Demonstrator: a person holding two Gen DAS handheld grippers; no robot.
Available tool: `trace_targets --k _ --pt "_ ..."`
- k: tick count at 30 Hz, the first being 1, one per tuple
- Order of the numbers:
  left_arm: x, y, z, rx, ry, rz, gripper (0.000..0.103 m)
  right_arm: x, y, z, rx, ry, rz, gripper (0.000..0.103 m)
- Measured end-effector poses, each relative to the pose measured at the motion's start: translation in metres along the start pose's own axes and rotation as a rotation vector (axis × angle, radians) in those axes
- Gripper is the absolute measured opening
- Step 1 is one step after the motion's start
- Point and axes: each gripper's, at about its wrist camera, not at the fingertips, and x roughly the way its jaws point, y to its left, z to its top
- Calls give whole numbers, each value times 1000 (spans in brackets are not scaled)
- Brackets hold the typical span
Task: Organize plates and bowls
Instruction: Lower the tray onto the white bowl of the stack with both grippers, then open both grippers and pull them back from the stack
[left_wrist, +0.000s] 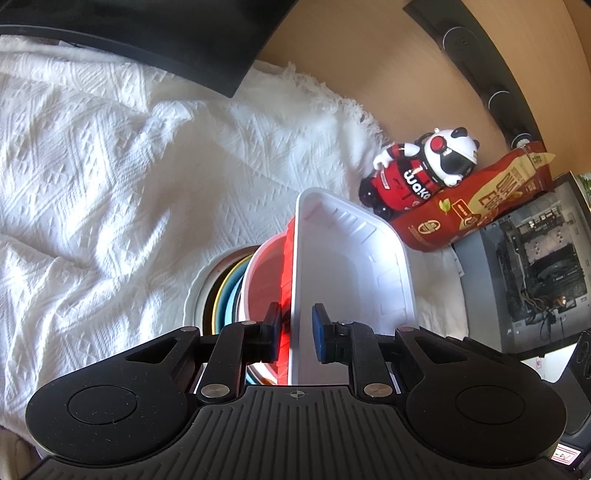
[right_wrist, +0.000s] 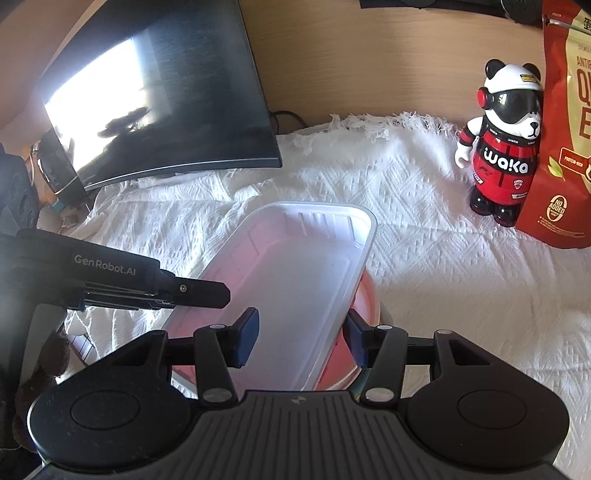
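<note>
A white rectangular tray (left_wrist: 351, 266) lies on top of a stack: a red tray (left_wrist: 287, 254), a red-lined bowl (left_wrist: 264, 280), blue and yellow plates (left_wrist: 227, 291) and a white plate (left_wrist: 195, 295). My left gripper (left_wrist: 295, 332) is open, its pads astride the white tray's near rim with gaps on both sides. In the right wrist view the white tray (right_wrist: 295, 273) sits over the red tray (right_wrist: 364, 306). My right gripper (right_wrist: 301, 339) is open, straddling the tray's right rim. The left gripper's finger (right_wrist: 199, 293) reaches in from the left.
A white knitted cloth (left_wrist: 110, 184) covers the table. A panda figurine (right_wrist: 506, 147) and a red snack bag (right_wrist: 565, 129) stand at the back right. A dark curved monitor (right_wrist: 166, 92) stands at the back left. An open computer case (left_wrist: 535, 266) is at the right.
</note>
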Motion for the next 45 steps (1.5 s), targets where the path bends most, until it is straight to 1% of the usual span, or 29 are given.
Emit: trace_targets --k 7,14,17,20,22,26,29,30,31,32,34,35,37,39,41,45 --pt "0 3 -4 6 7 13 19 2 0 -5 13 2 -17 51" --pt "-21 8 -2 -1 -43 -34 19 -11 -3 -10 68 -42 -60 51" --pt "-31 9 -5 16 -96 -54 19 -23 -4 -15 109 -89 -103 51" --pt "-41 8 -15 56 -161 -55 19 -40 -3 -25 146 -159 -157 54" --pt "-47 5 -31 95 -206 -34 19 -52 -3 -33 166 -201 -176 64" --pt "-54 -9 -84 205 -275 22 18 -69 3 -55 152 -255 -216 69" --pt "-61 -28 -132 287 -352 84 15 -80 12 -76 100 -301 -241 71" --pt "-63 -36 -147 317 -375 107 15 -85 14 -84 85 -316 -239 74" --pt "-66 -44 -161 342 -398 137 15 -91 16 -93 75 -329 -226 80" --pt "-67 -53 -175 366 -417 178 15 -98 17 -103 61 -341 -204 83" --pt "-69 -70 -200 380 -427 275 15 -110 20 -120 21 -357 -174 91" --pt "-71 -76 -212 383 -431 316 15 -116 22 -130 8 -350 -173 91" --pt "-73 -85 -231 403 -442 360 15 -127 23 -147 -5 -329 -163 91" --pt "-77 -88 -245 372 -430 371 15 -136 24 -162 -2 -315 -196 91" --pt "-82 -89 -255 337 -417 357 15 -143 23 -174 7 -301 -232 91" --pt "-87 -94 -276 339 -405 347 15 -154 20 -192 17 -263 -212 91"
